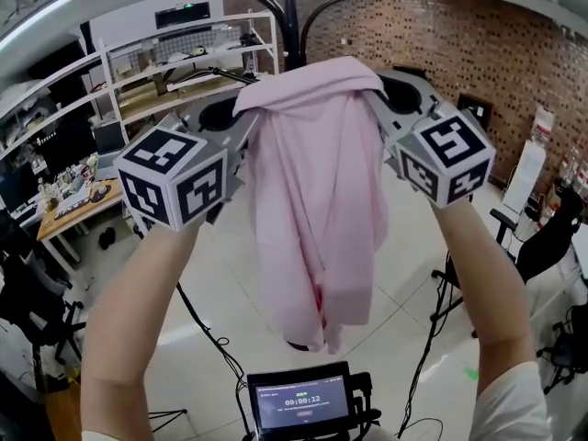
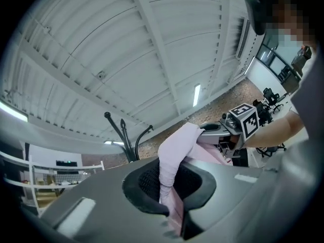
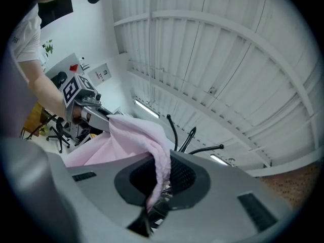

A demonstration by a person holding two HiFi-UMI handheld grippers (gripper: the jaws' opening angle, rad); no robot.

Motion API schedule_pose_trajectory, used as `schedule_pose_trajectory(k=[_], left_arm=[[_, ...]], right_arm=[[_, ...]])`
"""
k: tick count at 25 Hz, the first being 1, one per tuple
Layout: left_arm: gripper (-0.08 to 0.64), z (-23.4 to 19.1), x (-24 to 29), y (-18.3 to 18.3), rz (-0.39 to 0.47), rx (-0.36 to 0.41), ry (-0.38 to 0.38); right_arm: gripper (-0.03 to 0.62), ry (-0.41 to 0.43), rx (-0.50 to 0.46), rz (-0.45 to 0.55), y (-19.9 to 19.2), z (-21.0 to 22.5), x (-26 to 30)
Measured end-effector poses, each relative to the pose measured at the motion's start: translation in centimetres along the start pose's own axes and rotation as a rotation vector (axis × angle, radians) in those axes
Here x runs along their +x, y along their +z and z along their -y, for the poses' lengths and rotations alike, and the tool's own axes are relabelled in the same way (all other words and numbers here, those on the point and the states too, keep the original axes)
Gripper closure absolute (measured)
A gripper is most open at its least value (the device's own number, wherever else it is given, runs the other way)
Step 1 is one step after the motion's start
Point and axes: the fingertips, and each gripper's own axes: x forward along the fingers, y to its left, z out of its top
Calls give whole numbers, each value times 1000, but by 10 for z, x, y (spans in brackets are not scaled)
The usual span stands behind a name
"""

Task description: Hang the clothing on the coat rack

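Red brick back wall [image 1: 478, 53] and white metal shelving unit [image 1: 197, 58] close the room beyond my arms. Pale pink cloth garment [image 1: 317, 200]: hangs in one long fold between my two grippers, its top edge bunched and stretched across both. It is held high in front of the black metal coat rack [image 1: 290, 12], whose curved hook arms show above it, and it is on no hook. My left gripper [image 1: 237, 119]: jaws closed tight on one upper corner of the garment, cloth pinched between them. My right gripper [image 1: 393, 97]: jaws likewise clamped on the opposite corner. Small black display screen [image 1: 303, 401]: lower edge of the head view, below the garment's hem.
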Motion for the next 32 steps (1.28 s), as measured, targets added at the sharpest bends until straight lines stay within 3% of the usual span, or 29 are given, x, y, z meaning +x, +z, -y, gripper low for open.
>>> schedule_pose_trajectory(k=[7,12,19,26,32], left_arm=[[546,-34,67,25,-46,56,64],[546,-68,90,45,-71,119,134],[546,-104,116,57,-103,140,245],[546,-125,132,7,-232,142,288],[546,-107,144,-49,-319,135,227]], right_arm=[[566,-32,-60,-14,2,67,25],[566,-57,-68,-8,16,95,53],[566,-118,-64,-29,15,130,92],[566,-120,-74,-154,-39,130,130],[566,-59,-59,-258,-106,112,131]])
